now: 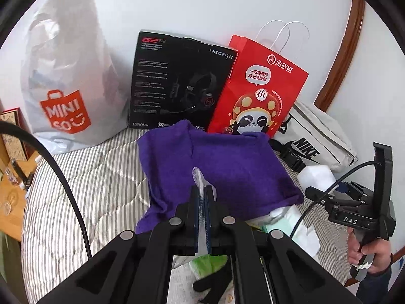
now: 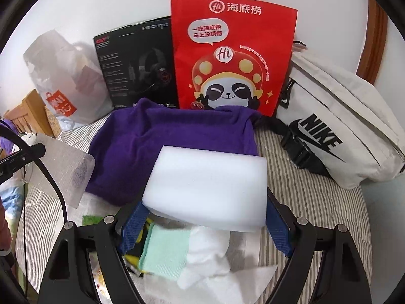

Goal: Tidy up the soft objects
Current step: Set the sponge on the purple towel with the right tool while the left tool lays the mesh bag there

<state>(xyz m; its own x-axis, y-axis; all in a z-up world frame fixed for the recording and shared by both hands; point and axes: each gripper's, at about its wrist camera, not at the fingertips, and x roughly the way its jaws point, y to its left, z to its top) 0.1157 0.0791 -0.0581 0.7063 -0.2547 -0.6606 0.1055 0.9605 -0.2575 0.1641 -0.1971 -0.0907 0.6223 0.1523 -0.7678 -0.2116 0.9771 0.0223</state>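
A purple towel (image 1: pixel 222 167) lies on the striped bed; it also shows in the right wrist view (image 2: pixel 157 141). My left gripper (image 1: pixel 202 197) is shut on a thin clear textured sheet (image 1: pixel 200 182), seen edge-on here and flat at the left of the right wrist view (image 2: pixel 60 169). My right gripper (image 2: pixel 205 217) is shut on a white foam block (image 2: pixel 207 187), held above the towel's near edge; the block shows in the left wrist view (image 1: pixel 316 174). Under the grippers lie a mint green cloth (image 2: pixel 164 253) and white tissue (image 2: pixel 210 253).
Against the wall stand a white Miniso bag (image 1: pixel 68 83), a black headset box (image 1: pixel 177 81) and a red paper bag (image 2: pixel 230 55). A white Nike pouch (image 2: pixel 341 131) lies at the right. A wooden table (image 1: pixel 12 177) stands left of the bed.
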